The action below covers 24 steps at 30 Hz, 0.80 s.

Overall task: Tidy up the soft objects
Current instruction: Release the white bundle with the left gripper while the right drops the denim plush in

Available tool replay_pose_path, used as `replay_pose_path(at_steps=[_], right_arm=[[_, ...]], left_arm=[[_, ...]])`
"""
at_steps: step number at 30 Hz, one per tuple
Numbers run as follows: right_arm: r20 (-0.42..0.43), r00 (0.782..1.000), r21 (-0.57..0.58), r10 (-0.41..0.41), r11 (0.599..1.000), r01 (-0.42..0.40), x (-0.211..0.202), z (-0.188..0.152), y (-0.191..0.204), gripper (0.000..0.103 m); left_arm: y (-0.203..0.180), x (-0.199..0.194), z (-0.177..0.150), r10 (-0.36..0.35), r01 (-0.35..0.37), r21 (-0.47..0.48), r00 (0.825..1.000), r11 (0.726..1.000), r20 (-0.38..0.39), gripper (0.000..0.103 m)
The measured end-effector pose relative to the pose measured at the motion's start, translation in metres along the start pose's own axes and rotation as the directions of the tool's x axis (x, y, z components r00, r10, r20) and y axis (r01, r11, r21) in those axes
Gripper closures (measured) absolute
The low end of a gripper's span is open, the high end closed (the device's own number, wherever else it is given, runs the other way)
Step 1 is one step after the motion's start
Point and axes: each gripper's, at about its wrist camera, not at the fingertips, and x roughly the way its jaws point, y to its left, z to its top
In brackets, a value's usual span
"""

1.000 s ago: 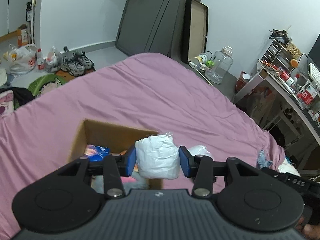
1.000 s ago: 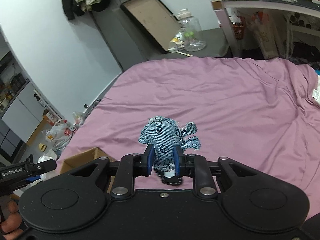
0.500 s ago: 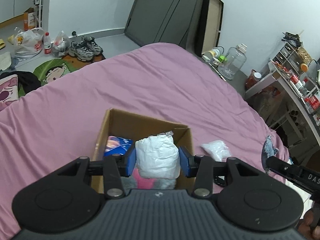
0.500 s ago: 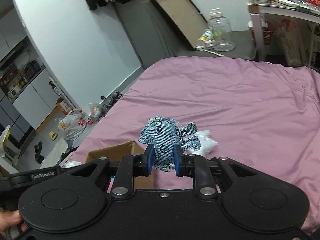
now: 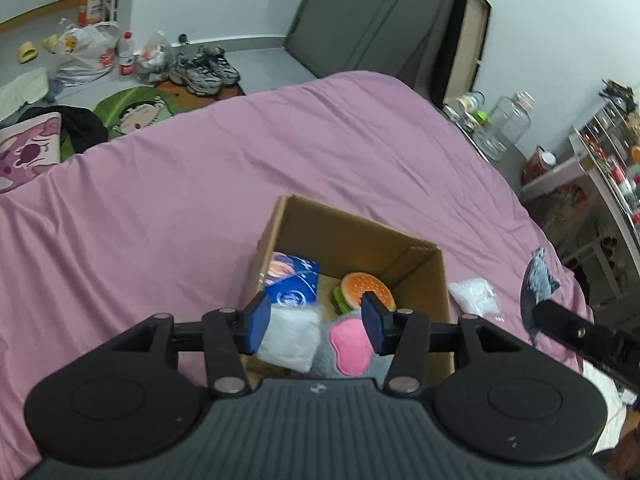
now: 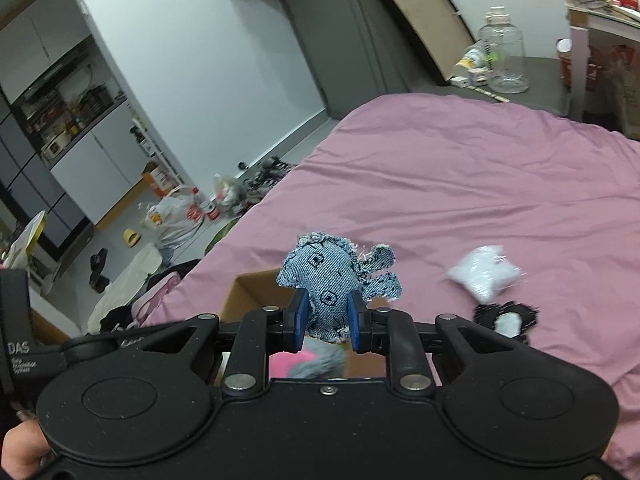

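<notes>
1. my left gripper (image 5: 316, 322) hangs over the cardboard box (image 5: 434, 276); its jaws are opening, and the white bag (image 5: 289, 338) lies against the left pad only, clear of the right one, so i judge it is dropping into the box.
2. already in the box: a blue packet (image 5: 294, 282), a burger toy (image 5: 366, 292) and a grey-and-pink plush (image 5: 348, 346).
3. my right gripper (image 6: 325, 320) is clenched on the denim toy (image 6: 332, 276), held above the bed just beside the box's right side and not yet over the opening; that one goes in next, i reckon.
4. left to gather: a second white bag (image 6: 484, 274) on the sheet just right of the box, and a black-and-white patch (image 6: 505, 319) near it.
5. the box sits on the pink bedsheet (image 5: 200, 184) toward the near edge of the bed; the rest of the sheet is wrinkled.
6. beyond the far edge, the floor holds shoes (image 5: 206, 68), plastic bags (image 5: 86, 50) and a green mat (image 5: 132, 110); a glass jar (image 6: 502, 58) stands by the far right corner, with a cluttered desk (image 5: 600, 172) beside it.
</notes>
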Motion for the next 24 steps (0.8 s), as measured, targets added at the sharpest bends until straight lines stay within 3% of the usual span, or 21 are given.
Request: replay_pose_path(at_steps=[19, 24], right_arm=[[-0.128, 0.987, -0.017, 0.101, 0.994, -0.104, 0.017, -0.024, 0.05, 0.082], [-0.147, 0.977, -0.012, 0.158, 0.987, -0.161, 0.022, -0.029, 0.059, 0.071]], left_arm=[[0.017, -0.008, 0.009, -0.057, 0.059, -0.083, 0.998, 0.995, 0.032, 0.047], [0.017, -0.009, 0.009, -0.068, 0.07, -0.081, 0.997, 0.994, 0.034, 0.046]])
